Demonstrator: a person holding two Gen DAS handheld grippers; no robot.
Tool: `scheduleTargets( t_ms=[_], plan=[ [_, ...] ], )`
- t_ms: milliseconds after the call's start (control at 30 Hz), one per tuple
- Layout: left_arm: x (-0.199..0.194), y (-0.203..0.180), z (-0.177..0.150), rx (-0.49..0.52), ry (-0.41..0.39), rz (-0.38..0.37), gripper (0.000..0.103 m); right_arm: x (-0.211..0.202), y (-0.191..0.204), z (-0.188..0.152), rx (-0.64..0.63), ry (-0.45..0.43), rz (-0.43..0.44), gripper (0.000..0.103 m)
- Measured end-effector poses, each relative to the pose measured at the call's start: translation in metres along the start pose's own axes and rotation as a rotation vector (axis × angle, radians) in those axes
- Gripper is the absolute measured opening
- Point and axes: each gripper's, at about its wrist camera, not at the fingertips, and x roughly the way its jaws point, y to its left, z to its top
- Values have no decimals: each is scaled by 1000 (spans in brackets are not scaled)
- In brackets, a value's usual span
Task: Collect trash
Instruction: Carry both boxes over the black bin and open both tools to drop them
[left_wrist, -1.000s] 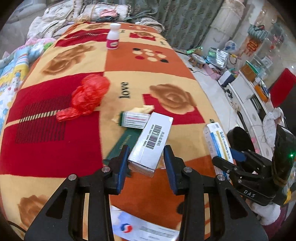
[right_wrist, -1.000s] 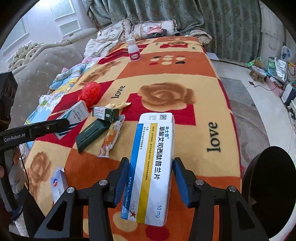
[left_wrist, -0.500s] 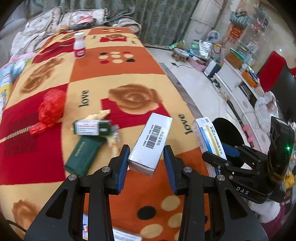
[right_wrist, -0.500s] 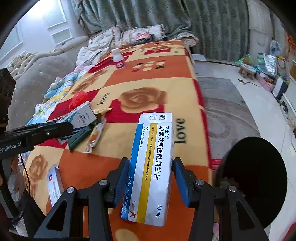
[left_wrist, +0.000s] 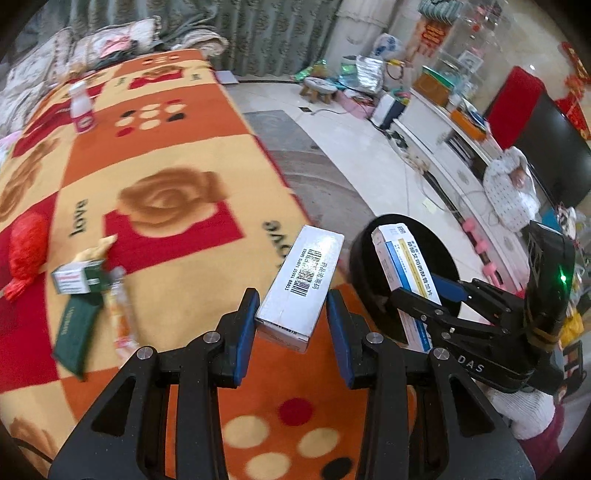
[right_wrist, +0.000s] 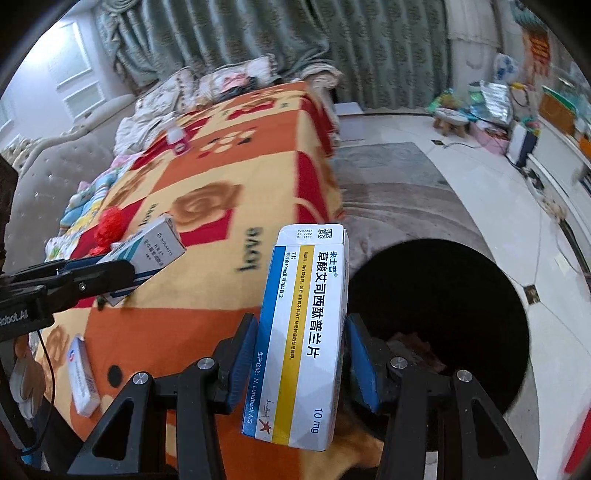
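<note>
My left gripper (left_wrist: 291, 325) has its jaws closed part-way onto the near end of a white barcode carton (left_wrist: 300, 286); the far end projects forward and up, unsupported. My right gripper (right_wrist: 301, 360) is closed the same way on a blue-and-yellow medicine box (right_wrist: 308, 332), held by its lower half, standing nearly upright.

Hazards, in order of reach:
1. Both grips sit at one end of a smooth carton. In my judgement a quick swing could let either box pivot or slip out between the pads.
2. The black trash bin (right_wrist: 439, 314) stands on the floor just beside the bed edge. In the left wrist view the right-hand box appears over the bin mouth; the left-hand carton lies over the blanket (left_wrist: 173, 155), near the edge. Opening the left jaws here would probably drop the carton short of the bin.
3. The two grippers are close together, so converging on one opening risks a collision.

View differences:
- The right wrist view shows the bin interior, with some refuse at the bottom, and a small white box (right_wrist: 83, 374) near the blanket's near edge.
- The left wrist view shows the remaining litter: a dark green packet (left_wrist: 75, 334), an orange snack wrapper (left_wrist: 120, 317), a green-and-white box (left_wrist: 77, 282), a red plastic bag (left_wrist: 26, 251) and, farthest, a small white bottle (left_wrist: 83, 112).
</note>
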Motion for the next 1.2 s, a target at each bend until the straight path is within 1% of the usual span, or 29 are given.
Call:
scheduleTargets(
  t_ms=[200,433,700,867,1067,1133,1200],
  plan=[
    [27,-32,8,13,42,-51,35,-3,-44,-8,83,16,-33,47],
    [52,-58,10,22,80,-85,35,0,-80,-15,162,33,-44,47],
    [70,-73,12,27,101,-90,35,5,-101,-23,217,51,-46,47],
    [78,-74,15,16,110,-100,35,6,-109,-24,236,51,-50,47],
    [83,-74,14,0,123,-142,36,7,-114,-28,270,58,-50,48],
    [85,-75,14,-10,128,-160,36,8,-118,-29,291,61,-49,49],
    [86,-75,15,-15,131,-175,40,7,-122,-30,313,59,-54,51]
  ],
)
